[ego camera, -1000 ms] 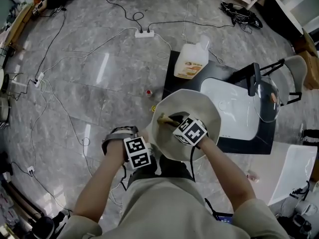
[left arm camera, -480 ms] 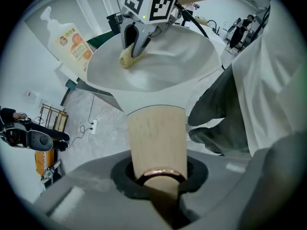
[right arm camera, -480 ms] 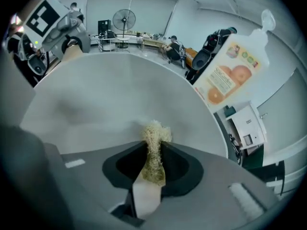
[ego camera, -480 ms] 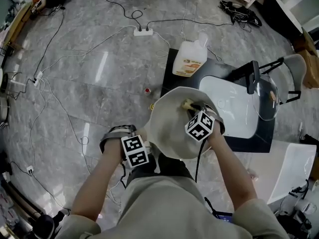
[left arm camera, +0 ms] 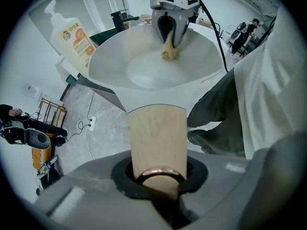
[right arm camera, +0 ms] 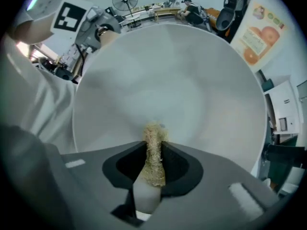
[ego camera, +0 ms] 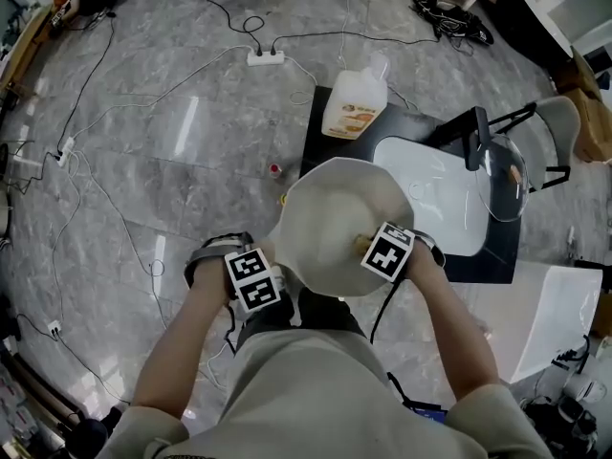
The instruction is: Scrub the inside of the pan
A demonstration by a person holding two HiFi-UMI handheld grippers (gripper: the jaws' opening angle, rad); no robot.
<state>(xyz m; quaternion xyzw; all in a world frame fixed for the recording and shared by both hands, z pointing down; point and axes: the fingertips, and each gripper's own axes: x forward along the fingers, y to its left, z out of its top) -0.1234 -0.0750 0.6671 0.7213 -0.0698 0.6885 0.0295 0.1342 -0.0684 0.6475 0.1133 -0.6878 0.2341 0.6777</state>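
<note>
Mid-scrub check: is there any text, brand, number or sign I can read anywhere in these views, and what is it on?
Bottle label: orange fruit pictures and some print, too blurred to read in every view.
Marker cubes: black-and-white square patterns only, no letters or numbers.
Nothing else carries legible text.

A white jug (ego camera: 354, 103) with an orange label stood at the corner of a black table (ego camera: 320, 140), just beside a white basin (ego camera: 430, 189). A glass lid (ego camera: 504, 175) with a black handle stood at the basin's right side. On the grey marble floor (ego camera: 172, 161), 1 white power strip (ego camera: 265, 57) lay among loose cables (ego camera: 251, 27), and 1 small red object (ego camera: 275, 169) lay near the table.
</note>
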